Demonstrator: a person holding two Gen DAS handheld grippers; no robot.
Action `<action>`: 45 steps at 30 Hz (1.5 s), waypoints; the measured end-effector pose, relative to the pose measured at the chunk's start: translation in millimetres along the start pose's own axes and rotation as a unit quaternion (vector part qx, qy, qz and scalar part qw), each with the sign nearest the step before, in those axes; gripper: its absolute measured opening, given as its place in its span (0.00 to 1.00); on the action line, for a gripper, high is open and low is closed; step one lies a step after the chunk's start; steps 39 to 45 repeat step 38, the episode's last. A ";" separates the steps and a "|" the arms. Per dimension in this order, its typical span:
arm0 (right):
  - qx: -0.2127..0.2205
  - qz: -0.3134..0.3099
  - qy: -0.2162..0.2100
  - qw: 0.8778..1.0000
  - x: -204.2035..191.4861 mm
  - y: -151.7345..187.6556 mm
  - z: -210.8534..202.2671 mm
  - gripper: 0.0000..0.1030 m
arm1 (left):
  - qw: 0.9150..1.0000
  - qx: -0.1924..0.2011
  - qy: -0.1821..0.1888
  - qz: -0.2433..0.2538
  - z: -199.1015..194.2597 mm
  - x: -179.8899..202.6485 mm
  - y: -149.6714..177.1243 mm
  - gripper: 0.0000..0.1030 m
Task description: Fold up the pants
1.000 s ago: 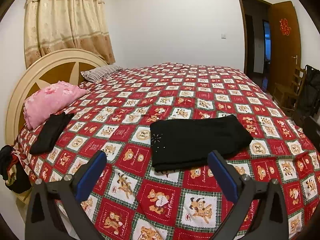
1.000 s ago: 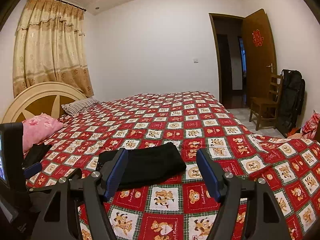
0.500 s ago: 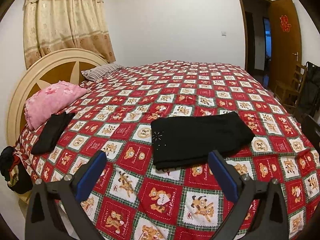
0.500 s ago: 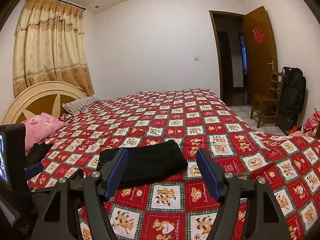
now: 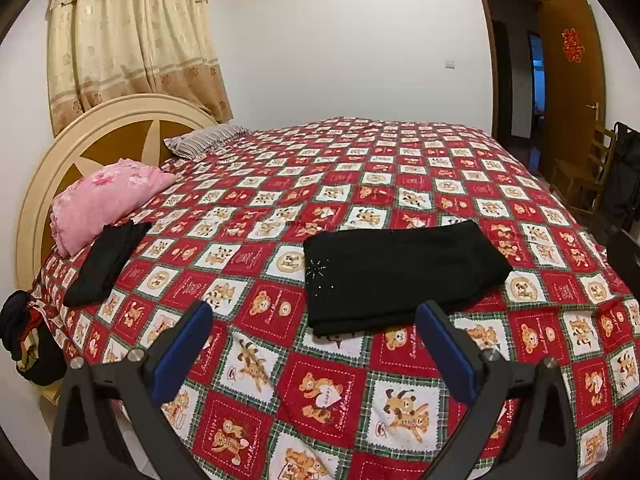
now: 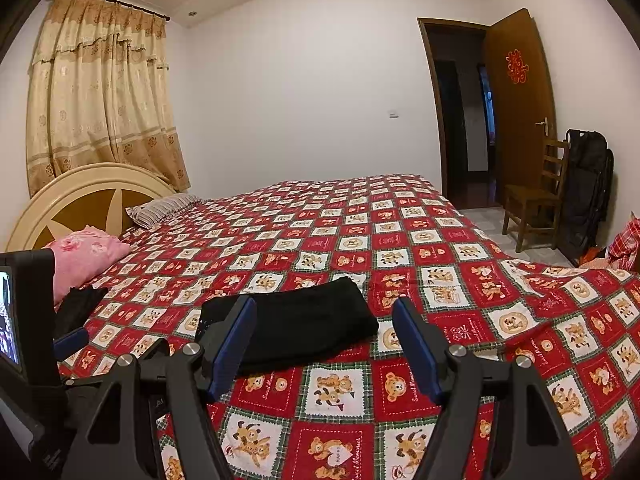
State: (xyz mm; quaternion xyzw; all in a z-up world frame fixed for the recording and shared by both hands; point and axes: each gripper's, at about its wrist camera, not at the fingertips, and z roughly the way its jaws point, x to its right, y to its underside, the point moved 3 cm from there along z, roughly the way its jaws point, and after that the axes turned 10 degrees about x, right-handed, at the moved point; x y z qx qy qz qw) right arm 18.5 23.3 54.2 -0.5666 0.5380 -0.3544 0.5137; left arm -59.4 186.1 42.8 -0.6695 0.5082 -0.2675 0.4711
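Nothing has visibly shifted since the earlier frames: both claws hang in the same spots over the near edge of the bed and the clothing lies as it did.

Folded black pants (image 5: 404, 276) rest as a flat rectangle on the bedspread (image 5: 328, 396), a red, white and green patchwork printed with teddy bears. They lie in the near middle of the bed, with a small spray of sparkly studs at their left end.

From the left wrist view, the left claw (image 5: 316, 346) stands wide open, its blue-padded fingers (image 5: 182, 350) apart and empty, just short of the pants' near edge. From the right wrist view, the right claw (image 6: 324, 342) is likewise spread wide and holds nothing; its left finger overlaps the pants in the picture, but whether it touches them cannot be told.

At far left, a pink pillow (image 5: 106, 200) leans on a cream, rounded headboard (image 5: 60, 148), with a second dark folded garment (image 5: 106, 262) just beside it and a striped pillow (image 5: 204, 140) farther back. Beige curtains (image 5: 128, 40) hang behind. On the right stand an open wooden door (image 6: 518, 104), a wooden chair (image 6: 536, 200) and a black bag (image 6: 590, 184).
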 end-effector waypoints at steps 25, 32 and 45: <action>-0.003 0.002 0.002 1.000 1.0 1.2 2.6 0.70 | 1.000 -0.013 -0.001 0.003 4.6 -4.5 4.9 1.00; -0.006 0.004 0.001 1.000 1.2 2.5 4.2 0.70 | 1.000 -0.022 -0.005 0.005 9.8 -3.6 5.0 1.00; -0.009 0.009 0.004 1.000 4.6 4.1 5.5 0.70 | 1.000 -0.027 0.015 0.000 13.4 1.6 6.5 0.99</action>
